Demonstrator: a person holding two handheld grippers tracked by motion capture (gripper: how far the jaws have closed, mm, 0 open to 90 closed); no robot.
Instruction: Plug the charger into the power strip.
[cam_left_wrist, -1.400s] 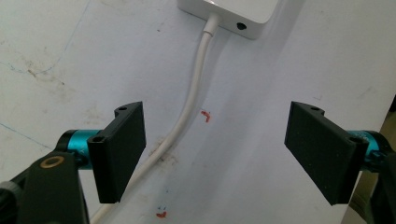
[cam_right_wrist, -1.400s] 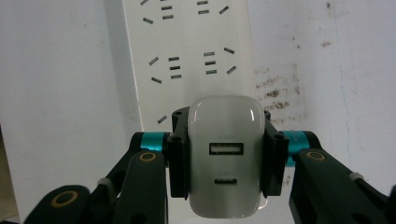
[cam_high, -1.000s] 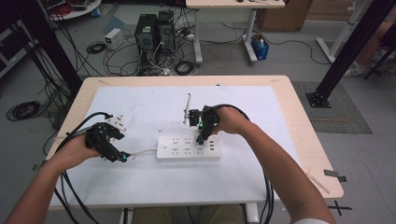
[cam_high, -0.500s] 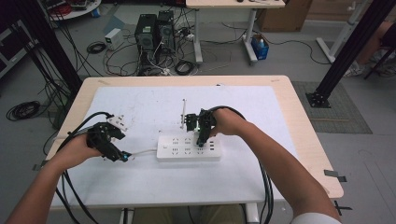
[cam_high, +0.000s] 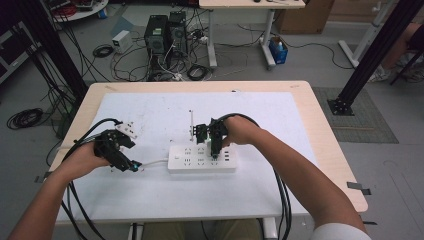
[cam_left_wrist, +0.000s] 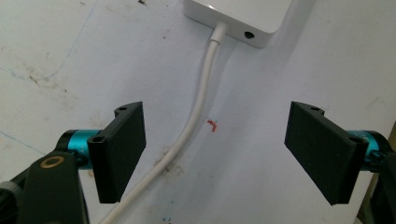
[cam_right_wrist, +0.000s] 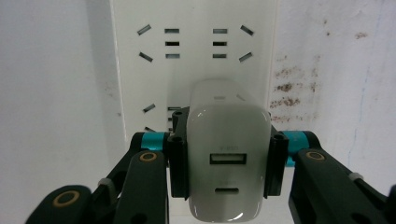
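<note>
A white power strip (cam_high: 187, 161) lies on the white mat, with its cable (cam_left_wrist: 195, 116) running off its left end (cam_left_wrist: 243, 16). My right gripper (cam_high: 214, 150) points down at the strip and is shut on a white USB charger (cam_right_wrist: 229, 126), one black pad on each side (cam_right_wrist: 227, 163). The charger sits over a socket (cam_right_wrist: 161, 109) of the strip (cam_right_wrist: 196, 70); whether its prongs are in is hidden. My left gripper (cam_high: 131, 166) hovers left of the strip, and its jaws (cam_left_wrist: 215, 154) stand open astride the cable without touching it.
A white plug (cam_high: 128, 131) lies behind the left hand. A thin white stick (cam_high: 191, 122) rests just beyond the strip. The mat (cam_high: 280, 115) covers most of the wooden table (cam_high: 325, 130). Cables trail from both grippers over the near edge.
The right gripper has edged left and tipped down onto the power strip with the charger in it. The left gripper has stayed put.
</note>
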